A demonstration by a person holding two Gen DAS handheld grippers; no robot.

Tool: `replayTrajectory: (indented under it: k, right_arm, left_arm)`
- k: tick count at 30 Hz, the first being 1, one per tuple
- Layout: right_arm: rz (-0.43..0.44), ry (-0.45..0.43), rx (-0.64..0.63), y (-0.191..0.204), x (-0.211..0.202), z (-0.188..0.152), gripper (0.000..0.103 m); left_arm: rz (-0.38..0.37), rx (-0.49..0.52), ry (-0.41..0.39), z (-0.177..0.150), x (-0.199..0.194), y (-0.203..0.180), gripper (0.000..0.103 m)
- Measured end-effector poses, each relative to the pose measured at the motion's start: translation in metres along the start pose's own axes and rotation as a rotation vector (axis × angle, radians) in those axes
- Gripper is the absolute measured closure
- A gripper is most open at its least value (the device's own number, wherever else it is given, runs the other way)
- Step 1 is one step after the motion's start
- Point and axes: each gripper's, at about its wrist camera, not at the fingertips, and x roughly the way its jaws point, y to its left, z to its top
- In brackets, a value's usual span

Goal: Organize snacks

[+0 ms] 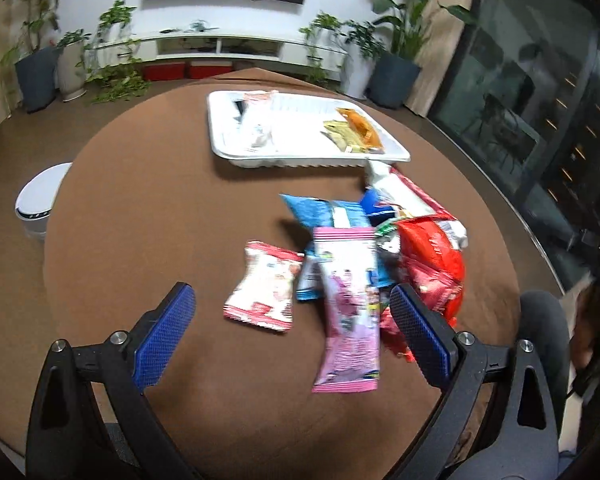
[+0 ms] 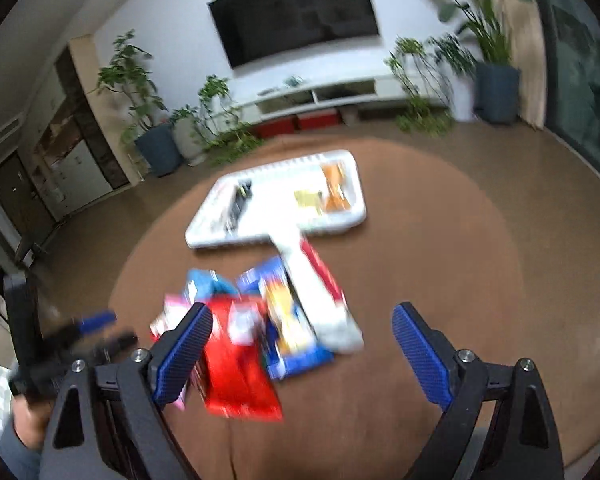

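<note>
A pile of snack packets lies on the round brown table [image 1: 140,208]. In the left wrist view a pink packet [image 1: 350,312], a red-and-white packet [image 1: 266,286], a blue packet [image 1: 324,212] and a red bag [image 1: 432,264] lie near my open, empty left gripper [image 1: 292,304]. A white tray [image 1: 300,156] beyond holds an orange packet [image 1: 360,128], a yellow-green one [image 1: 342,134] and a white packet [image 1: 258,120]. In the blurred right wrist view my open, empty right gripper [image 2: 302,326] hovers over the red bag [image 2: 240,364], a blue-yellow packet [image 2: 288,328] and a long white packet [image 2: 316,284]. The tray [image 2: 276,232] lies beyond.
A white round bin [image 1: 40,200] stands on the floor left of the table. Potted plants [image 1: 36,64], a low white TV shelf [image 1: 220,46] and a wall TV [image 2: 296,12] are behind. The left gripper [image 2: 96,322] shows at the right wrist view's left edge.
</note>
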Motion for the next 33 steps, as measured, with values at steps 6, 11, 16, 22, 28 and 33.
replayTrajectory:
  k: [6, 11, 16, 22, 28, 33]
  right_arm:
    - [0.019, 0.039, -0.027, 0.009, 0.012, -0.028, 0.016]
    - [0.034, 0.063, -0.052, 0.021, 0.02, -0.034, 0.016]
    - [0.03, 0.083, -0.05, 0.022, 0.023, -0.04, 0.016]
    - [0.022, 0.091, -0.064, 0.023, 0.025, -0.044, 0.016]
    - [0.02, 0.107, -0.071, 0.023, 0.031, -0.047, 0.019]
    - [0.019, 0.118, -0.079, 0.024, 0.034, -0.05, 0.02]
  left_arm:
    - [0.013, 0.094, 0.035, -0.004, 0.017, -0.036, 0.023]
    - [0.037, 0.101, 0.088, -0.009, 0.039, -0.04, 0.039]
    - [0.028, 0.104, 0.119, -0.01, 0.051, -0.039, 0.047]
    - [0.01, 0.095, 0.139, -0.008, 0.062, -0.035, 0.055]
    - [-0.007, 0.109, 0.156, -0.005, 0.067, -0.036, 0.071]
    - [-0.026, 0.11, 0.166, -0.006, 0.072, -0.034, 0.075]
